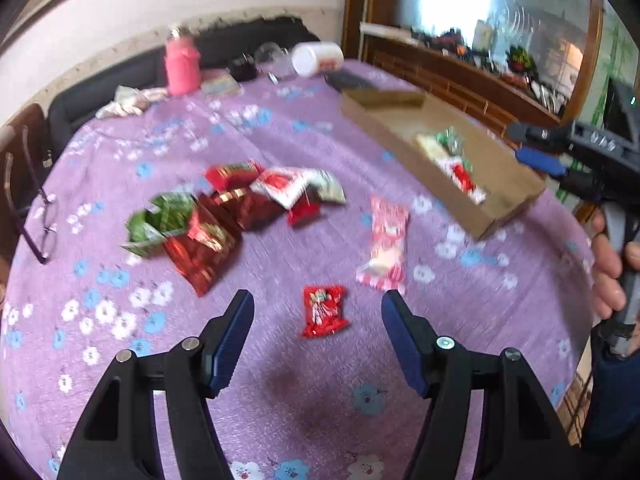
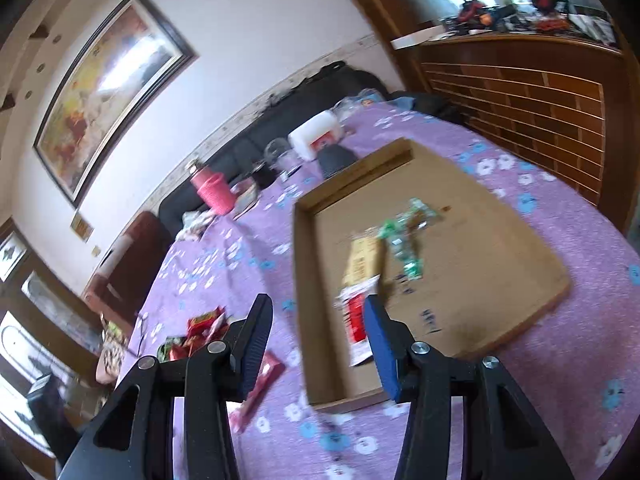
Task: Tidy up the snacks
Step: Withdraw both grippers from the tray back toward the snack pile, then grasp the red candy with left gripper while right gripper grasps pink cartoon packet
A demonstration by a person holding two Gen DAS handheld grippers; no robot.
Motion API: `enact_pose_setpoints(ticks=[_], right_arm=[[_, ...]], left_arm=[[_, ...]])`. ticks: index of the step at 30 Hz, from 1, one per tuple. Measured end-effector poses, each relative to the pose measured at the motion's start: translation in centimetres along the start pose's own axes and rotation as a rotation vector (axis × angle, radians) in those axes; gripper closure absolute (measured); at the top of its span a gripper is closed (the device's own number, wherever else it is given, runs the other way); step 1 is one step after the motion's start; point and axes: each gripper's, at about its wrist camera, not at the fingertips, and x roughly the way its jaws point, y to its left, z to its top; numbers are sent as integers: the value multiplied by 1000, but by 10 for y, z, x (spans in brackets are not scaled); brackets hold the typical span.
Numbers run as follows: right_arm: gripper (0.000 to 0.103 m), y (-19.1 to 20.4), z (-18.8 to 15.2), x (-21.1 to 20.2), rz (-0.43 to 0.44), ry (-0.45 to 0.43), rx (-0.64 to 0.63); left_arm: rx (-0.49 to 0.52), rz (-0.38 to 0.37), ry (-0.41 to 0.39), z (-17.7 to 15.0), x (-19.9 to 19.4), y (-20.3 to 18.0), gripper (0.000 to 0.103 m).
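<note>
At the bottom of the left wrist view the left gripper (image 1: pixel 318 312) tilts steeply down at the purple flowered tablecloth (image 1: pixel 280 400), its blue-padded fingers spread wide with nothing between the pads. A small red snack packet (image 1: pixel 323 311) lies flat on the cloth in the gap ahead of the tips, touching neither. Just beyond it, right of centre, is a pink wrapped snack (image 1: pixel 386 246); left of centre sits a heap of red and green snack bags (image 1: pixel 224 212). At the right edge a hand (image 1: pixel 612 268) wraps the grey handle of the right gripper (image 1: pixel 536 148), which points left toward the cardboard tray (image 1: pixel 512 204) in the upper right.

In the right wrist view the right gripper (image 2: pixel 318 308) angles down over the tray's near left wall, jaws apart and empty. Inside the tray lie a red-and-white packet (image 2: pixel 356 316), a tan packet (image 2: pixel 362 258) and a green wrapper (image 2: pixel 404 236). Farther back, upper left of centre, stands a pink bottle (image 1: pixel 182 62).
</note>
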Motion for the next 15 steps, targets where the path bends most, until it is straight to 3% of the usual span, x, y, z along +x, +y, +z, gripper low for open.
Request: enact_pose_setpoints(ticks=[5,6,7,8,15], right_arm=[[52,16,-11,0,13,26,-63],[52,19,-12,-1,15,29,-77],[52,22,-13,-2,17,29,-84],[52,25,-15,-2,22,30,-94],[50,61,-32,12,70,93,-188]], left_arm=[[40,84,58,1,30,-12,38],[44,102,75,1,36,-12,52],[41,97,91,0,40,-12,73],[29,77,108,-1,45,-9,80],[-8,107,39,-4,42,4,85]])
